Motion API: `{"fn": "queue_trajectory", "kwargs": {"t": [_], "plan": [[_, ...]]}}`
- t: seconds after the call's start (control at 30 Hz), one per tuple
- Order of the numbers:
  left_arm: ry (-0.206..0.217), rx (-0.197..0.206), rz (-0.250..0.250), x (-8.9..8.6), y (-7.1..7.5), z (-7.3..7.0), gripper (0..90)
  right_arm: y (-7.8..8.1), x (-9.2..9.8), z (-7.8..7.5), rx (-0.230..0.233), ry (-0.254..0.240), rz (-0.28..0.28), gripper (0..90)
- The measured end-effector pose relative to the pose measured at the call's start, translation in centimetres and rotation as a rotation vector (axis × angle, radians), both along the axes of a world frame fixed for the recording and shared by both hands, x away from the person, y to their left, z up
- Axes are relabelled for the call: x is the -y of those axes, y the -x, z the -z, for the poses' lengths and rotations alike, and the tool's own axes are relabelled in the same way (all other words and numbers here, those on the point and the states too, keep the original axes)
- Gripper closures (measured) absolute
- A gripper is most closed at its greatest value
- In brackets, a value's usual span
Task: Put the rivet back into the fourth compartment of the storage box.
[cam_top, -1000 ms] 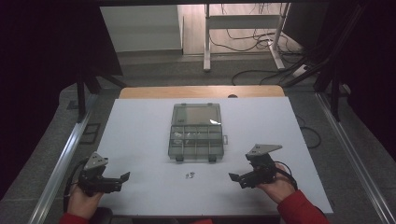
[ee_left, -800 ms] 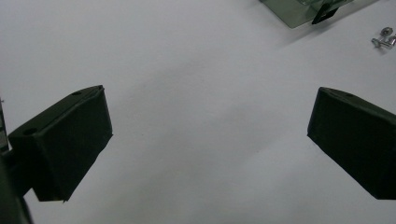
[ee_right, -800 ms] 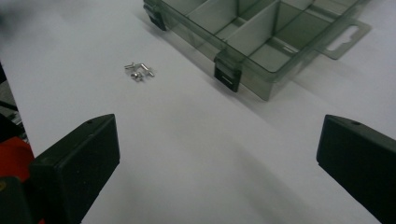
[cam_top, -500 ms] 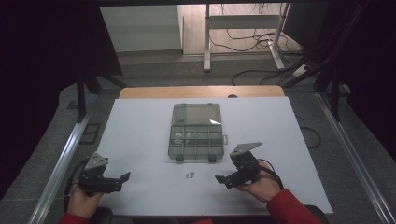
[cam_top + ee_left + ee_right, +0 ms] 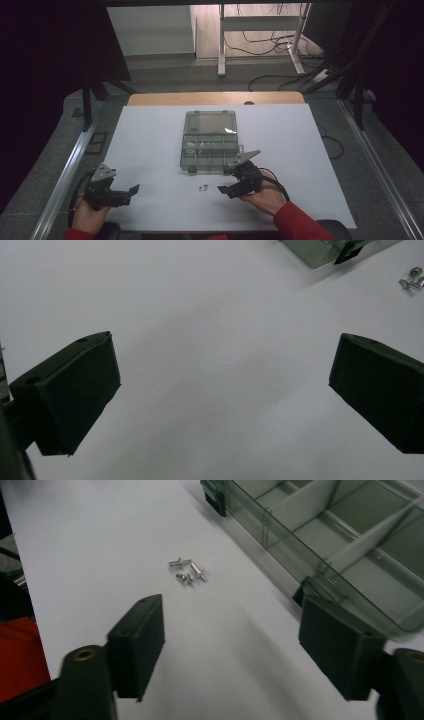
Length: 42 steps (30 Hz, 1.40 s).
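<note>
A clear grey compartment box (image 5: 209,141) lies open in the middle of the white table (image 5: 150,135). A few small silver screws (image 5: 202,188) lie loose just in front of it. My right gripper (image 5: 223,189) sits open just right of the screws, jaws pointing left at them. In the right gripper view the screws (image 5: 187,571) lie ahead of the jaws, with the box (image 5: 345,545) along the right side. My left gripper (image 5: 134,190) rests open at the front left of the table. Its own view shows the screws (image 5: 412,279) at the top right edge.
The box's front latch (image 5: 347,252) and corner show at the top of the left gripper view. A wooden table edge (image 5: 215,98) lies behind the white sheet. Metal rails (image 5: 65,170) run along both sides. Cables and desk legs (image 5: 260,45) stand on the floor beyond.
My right gripper has moved left along the table's front, from the right side to just beside the screws. The left gripper has stayed in place.
</note>
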<state>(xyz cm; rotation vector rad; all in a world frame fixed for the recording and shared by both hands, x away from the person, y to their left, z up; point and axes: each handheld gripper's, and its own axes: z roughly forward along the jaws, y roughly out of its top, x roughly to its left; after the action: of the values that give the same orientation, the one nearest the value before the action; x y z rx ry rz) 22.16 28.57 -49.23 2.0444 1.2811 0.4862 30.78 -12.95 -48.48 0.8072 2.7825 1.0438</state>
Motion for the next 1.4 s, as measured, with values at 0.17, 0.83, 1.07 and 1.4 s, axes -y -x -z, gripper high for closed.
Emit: {"fn": "queue_trajectory", "kwargs": {"t": [0.17,0.83,1.07,1.4], "plan": [[0.000,-0.001,0.002,0.0,0.0,0.0,0.4,-0.4,-1.1,0.2,0.005,0.004,-0.028,40.4],[-0.008,0.000,0.006,0.1,0.0,0.0,0.5,-1.8,-6.3,2.2,0.038,0.090,-0.177,74.8],[-0.011,0.000,0.009,0.1,0.0,0.0,0.5,-1.9,-7.0,2.9,0.038,0.116,-0.199,75.5],[-0.014,0.001,0.011,0.1,0.0,0.0,0.5,-1.7,-7.3,3.3,0.056,0.160,-0.210,82.3]]}}
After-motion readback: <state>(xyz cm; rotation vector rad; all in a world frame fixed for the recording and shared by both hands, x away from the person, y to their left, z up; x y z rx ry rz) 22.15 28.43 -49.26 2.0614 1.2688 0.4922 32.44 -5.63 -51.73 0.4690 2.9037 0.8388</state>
